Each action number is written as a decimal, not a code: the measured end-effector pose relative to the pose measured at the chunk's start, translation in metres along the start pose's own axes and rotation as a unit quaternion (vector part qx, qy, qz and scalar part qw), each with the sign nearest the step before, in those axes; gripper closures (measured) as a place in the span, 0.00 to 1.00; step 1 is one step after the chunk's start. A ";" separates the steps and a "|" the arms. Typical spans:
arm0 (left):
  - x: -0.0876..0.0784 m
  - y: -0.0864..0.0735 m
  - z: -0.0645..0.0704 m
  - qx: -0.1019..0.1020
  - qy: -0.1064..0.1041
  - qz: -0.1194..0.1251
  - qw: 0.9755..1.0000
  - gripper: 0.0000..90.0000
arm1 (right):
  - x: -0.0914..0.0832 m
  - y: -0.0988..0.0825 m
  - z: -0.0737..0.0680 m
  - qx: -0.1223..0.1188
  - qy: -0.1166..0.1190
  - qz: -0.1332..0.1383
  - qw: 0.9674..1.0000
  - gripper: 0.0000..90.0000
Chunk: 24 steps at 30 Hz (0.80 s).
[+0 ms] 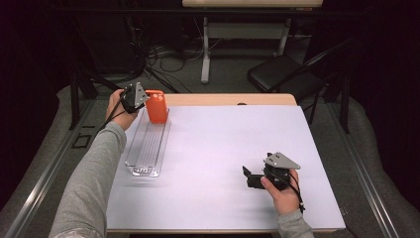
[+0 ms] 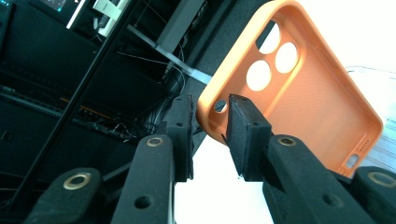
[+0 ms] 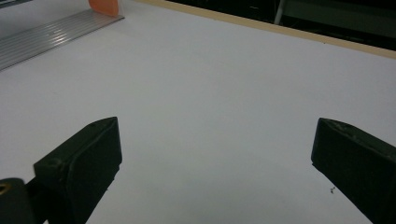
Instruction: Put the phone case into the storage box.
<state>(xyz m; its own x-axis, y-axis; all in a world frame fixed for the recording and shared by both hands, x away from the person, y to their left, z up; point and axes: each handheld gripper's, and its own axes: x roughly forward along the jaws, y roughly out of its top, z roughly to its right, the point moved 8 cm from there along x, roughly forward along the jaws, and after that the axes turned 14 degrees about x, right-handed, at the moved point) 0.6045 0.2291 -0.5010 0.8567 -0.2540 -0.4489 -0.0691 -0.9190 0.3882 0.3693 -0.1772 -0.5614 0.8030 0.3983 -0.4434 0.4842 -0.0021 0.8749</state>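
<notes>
One orange phone case point(image 1: 157, 106) stands upright at the far end of the clear ribbed rack point(image 1: 147, 147), probably with its lower edge in one of the grooves, although the high view is too small to be sure. The left gripper point(image 2: 211, 122) is at the top corner of the case; a corner of the rim lies between its two jaws, but there is a gap on the left side, so the pads are loose around it and do not clamp. The right gripper point(image 1: 249, 179) rests on the white table point(image 1: 223, 144), well apart from the rack to its right, with jaws wide apart and nothing between them.

The risk, I think, is that the case tips over: nothing grips it now, and a small push from a jaw could knock it out of the rack.

Count: one case, one rack, two grippers.
</notes>
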 end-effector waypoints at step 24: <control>-0.006 -0.004 -0.002 -0.034 0.000 -0.006 0.999 0.64 | 0.000 0.000 0.000 0.000 0.000 0.001 1.000 0.02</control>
<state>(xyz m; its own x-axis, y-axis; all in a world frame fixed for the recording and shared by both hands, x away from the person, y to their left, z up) 0.6012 0.2353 -0.4983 0.8572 -0.2427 -0.4543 -0.0238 -0.8997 0.4358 0.3689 -0.1776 -0.5614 0.8040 0.3976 -0.4421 0.4829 -0.0028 0.8757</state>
